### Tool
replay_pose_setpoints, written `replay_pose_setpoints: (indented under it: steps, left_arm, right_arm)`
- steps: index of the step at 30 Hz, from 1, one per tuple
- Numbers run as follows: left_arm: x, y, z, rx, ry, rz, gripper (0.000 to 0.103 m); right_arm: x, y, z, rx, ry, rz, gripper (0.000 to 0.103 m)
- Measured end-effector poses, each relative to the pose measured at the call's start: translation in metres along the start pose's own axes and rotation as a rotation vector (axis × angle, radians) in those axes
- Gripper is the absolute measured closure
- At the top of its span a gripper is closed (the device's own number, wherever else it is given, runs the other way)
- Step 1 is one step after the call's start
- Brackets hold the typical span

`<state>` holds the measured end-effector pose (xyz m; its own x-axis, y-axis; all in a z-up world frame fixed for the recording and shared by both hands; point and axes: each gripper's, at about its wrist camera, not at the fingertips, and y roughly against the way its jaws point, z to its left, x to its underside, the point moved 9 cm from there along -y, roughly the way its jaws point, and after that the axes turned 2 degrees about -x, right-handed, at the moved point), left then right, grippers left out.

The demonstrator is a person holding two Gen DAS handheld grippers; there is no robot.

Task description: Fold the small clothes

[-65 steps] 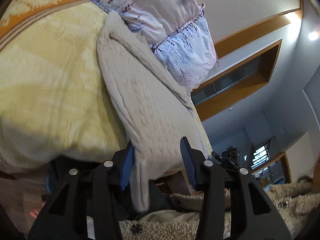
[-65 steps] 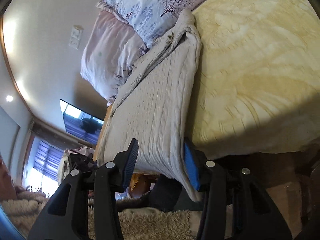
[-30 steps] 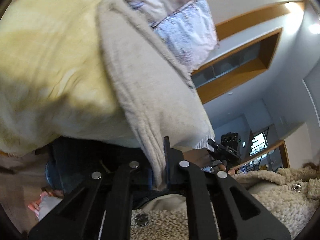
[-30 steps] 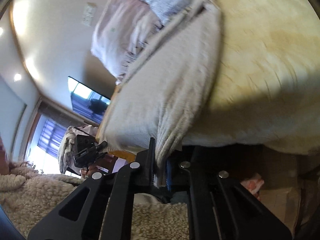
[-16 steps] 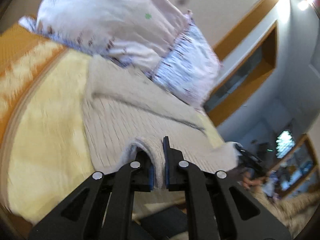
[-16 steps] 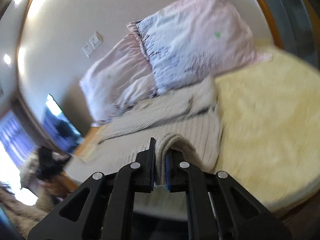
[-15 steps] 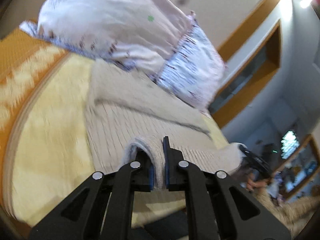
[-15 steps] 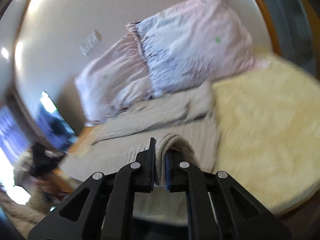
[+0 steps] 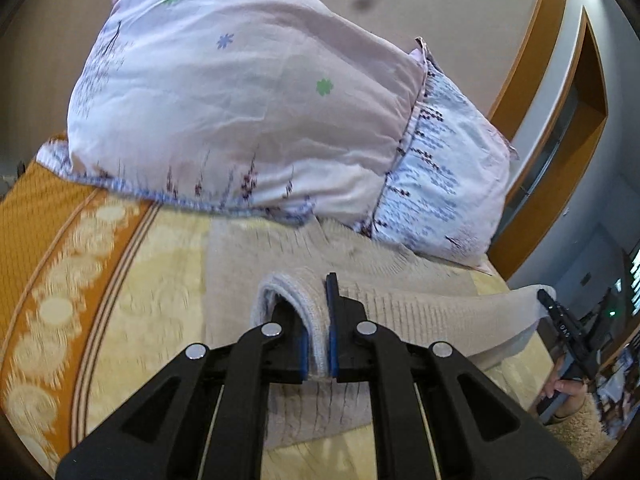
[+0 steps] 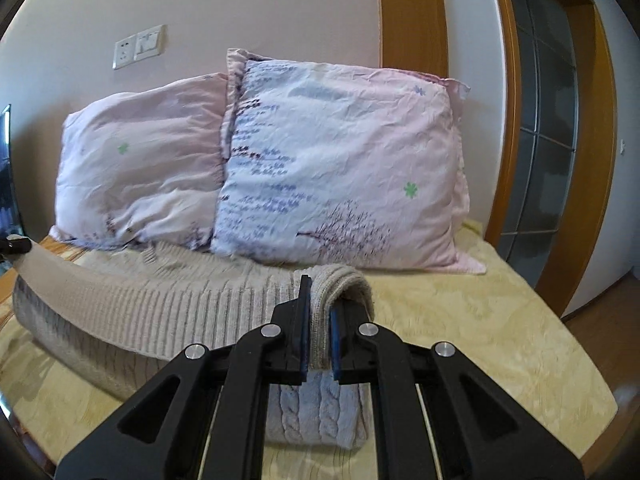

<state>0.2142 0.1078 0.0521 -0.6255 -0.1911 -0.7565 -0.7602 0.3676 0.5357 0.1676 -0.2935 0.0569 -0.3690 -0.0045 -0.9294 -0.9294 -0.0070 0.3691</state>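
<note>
Pinching beige sweater (image 9: 420, 312) hem, left tongs (image 9: 318, 344), right tongs (image 10: 319, 344)

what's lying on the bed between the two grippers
The beige knit sweater: its lifted hem stretches from the right gripper to the left gripper, clearest in the right wrist view.

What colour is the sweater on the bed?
Beige, cable-knit sweater; right wrist view shows it best.

Sweater (image 10: 168, 304) lies on bed (image 10: 472, 320) before pillows (image 10: 340, 168).
</note>
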Motion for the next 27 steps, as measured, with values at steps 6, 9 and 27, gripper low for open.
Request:
replay_pose_setpoints:
  steps: [6,9,27]
  left_arm:
    - [-0.028,-0.029,0.002,-0.027,-0.017,-0.018,0.096]
    - [-0.035,-0.049,0.008,-0.04,-0.008,-0.005,0.096]
    - [-0.012,-0.147,0.061,0.006,0.318,0.211,0.082]
  right_arm:
    - [-0.013,-0.03,-0.002,0.014,-0.039,0.0,0.095]
    - [-0.01,-0.05,-0.004,0.013,-0.065,0.036,0.095]
    - [0.038,-0.169,-0.027,-0.111,-0.443,0.396,0.064]
